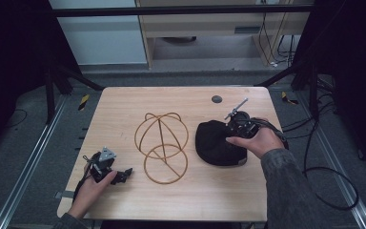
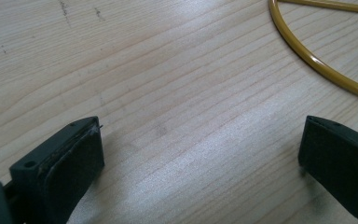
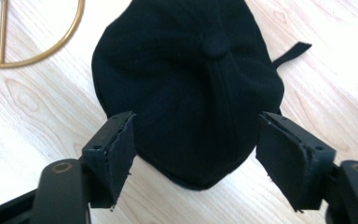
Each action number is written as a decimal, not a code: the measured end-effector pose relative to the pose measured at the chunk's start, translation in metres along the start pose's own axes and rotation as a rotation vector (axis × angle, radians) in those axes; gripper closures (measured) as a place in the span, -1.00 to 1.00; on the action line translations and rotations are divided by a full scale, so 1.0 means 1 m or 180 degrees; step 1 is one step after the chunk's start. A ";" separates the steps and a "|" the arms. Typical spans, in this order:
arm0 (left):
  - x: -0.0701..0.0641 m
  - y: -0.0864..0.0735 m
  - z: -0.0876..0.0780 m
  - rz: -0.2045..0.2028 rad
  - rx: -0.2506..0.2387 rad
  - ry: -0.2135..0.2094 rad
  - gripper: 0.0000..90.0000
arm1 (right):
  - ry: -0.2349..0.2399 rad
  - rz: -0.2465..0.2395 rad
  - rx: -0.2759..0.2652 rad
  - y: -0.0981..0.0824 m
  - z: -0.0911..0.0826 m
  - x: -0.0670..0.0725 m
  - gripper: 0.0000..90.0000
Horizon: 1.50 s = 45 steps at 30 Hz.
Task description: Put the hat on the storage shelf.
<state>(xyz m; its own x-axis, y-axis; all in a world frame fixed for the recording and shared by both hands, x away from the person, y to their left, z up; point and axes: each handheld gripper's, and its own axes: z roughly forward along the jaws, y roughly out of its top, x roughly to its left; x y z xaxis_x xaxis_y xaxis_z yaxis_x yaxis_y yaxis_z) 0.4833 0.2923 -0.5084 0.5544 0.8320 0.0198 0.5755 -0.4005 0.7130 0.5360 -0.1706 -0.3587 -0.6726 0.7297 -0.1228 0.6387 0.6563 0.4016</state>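
A black cap (image 1: 214,143) lies crown up on the right half of the wooden table (image 1: 124,109). My right gripper (image 1: 236,129) hovers at the cap's far right side, held from above by a hand. In the right gripper view its jaws stand open on either side of the cap (image 3: 191,70), and the pads (image 3: 116,154) do not touch the cloth. A gold wire hat stand (image 1: 162,148) lies on its side at the table's middle. My left gripper (image 1: 122,174) rests open at the front left, with bare wood between its pads (image 2: 74,163) and the stand's ring (image 2: 317,60) beyond.
A small dark round disc (image 1: 217,99) sits near the table's far edge. Cables (image 1: 324,181) trail over the floor to the right. Black frame posts and metal rails (image 1: 28,162) flank the table. The stand's ring (image 3: 37,58) lies left of the cap in the right gripper view.
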 end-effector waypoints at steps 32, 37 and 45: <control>-0.002 0.001 0.000 0.0026 0.0003 -0.0022 -1.00 | 0.0068 -0.0236 0.0313 0.047 0.052 -0.009 0.43; -0.002 0.000 0.000 0.0033 0.0004 -0.0029 -1.00 | 0.0110 -0.0271 0.0265 0.044 0.051 -0.013 0.68; -0.003 0.000 0.000 0.0030 0.0004 -0.0028 -1.00 | 0.0196 -0.0247 0.0109 0.039 0.026 -0.011 0.68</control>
<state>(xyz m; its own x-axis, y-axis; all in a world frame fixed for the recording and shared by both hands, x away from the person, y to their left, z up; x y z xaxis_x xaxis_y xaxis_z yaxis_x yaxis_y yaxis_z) 0.4821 0.2898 -0.5083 0.5652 0.8247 0.0203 0.5710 -0.4088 0.7119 0.5779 -0.1483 -0.3650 -0.7416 0.6639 -0.0960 0.5955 0.7174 0.3616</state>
